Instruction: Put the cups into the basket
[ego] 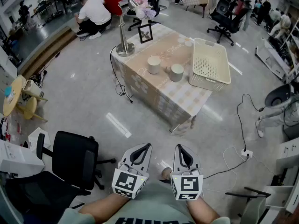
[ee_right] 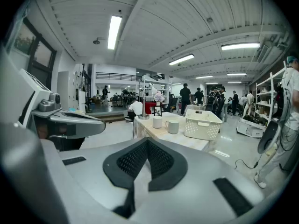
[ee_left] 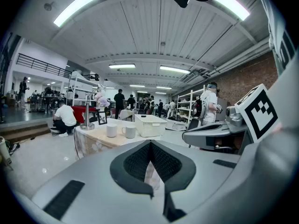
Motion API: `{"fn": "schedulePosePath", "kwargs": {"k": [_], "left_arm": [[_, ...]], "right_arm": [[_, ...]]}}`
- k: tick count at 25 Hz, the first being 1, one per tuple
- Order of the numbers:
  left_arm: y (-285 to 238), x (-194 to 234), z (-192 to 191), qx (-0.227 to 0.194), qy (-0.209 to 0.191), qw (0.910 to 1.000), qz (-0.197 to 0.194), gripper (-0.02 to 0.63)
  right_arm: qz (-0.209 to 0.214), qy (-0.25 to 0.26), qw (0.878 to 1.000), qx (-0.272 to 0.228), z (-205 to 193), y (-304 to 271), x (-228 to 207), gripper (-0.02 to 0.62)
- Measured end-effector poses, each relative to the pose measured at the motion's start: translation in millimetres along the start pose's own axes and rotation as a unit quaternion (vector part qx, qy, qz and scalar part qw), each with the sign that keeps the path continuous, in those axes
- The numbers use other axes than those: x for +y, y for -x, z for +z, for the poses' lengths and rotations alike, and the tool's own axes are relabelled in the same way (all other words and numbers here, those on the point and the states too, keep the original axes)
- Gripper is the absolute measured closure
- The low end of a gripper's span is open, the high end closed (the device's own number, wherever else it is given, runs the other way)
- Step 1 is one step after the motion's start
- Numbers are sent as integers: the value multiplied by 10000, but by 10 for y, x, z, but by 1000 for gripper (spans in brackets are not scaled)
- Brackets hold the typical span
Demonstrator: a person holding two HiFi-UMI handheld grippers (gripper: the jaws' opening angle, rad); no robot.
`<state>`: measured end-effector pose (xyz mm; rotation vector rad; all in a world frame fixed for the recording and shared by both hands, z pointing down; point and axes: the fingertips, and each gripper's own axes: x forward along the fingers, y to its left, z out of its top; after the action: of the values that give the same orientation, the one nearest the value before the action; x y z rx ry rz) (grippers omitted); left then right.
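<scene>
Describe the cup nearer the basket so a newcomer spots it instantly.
On the cloth-covered table mid-floor, a cream basket sits at the right end. Left of it stand two pale cups: skip the far cup; the near cup shows a side handle.

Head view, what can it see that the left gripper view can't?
Only the head view shows the black office chair and the round wooden side table. Only the left gripper view shows the long ceiling lights and the red brick wall. Both show the two white cups, the cream plastic basket and the silver lamp on the cloth-covered table.
</scene>
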<state>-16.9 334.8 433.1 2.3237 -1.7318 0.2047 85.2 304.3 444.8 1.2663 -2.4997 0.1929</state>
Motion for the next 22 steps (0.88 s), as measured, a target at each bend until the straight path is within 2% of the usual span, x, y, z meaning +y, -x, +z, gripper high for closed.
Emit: {"fn": "schedulePosePath", "kwargs": {"k": [14,22], "left_arm": [[-62,-60,61,-51,-46,10000,65,603],[-247,-212,227,-152,-129,9996,205,603]], "right_arm": [[123,-6,9999,32,9,-46,-65,584],[258,47,9996,-91,109,-55,-262,583]]}}
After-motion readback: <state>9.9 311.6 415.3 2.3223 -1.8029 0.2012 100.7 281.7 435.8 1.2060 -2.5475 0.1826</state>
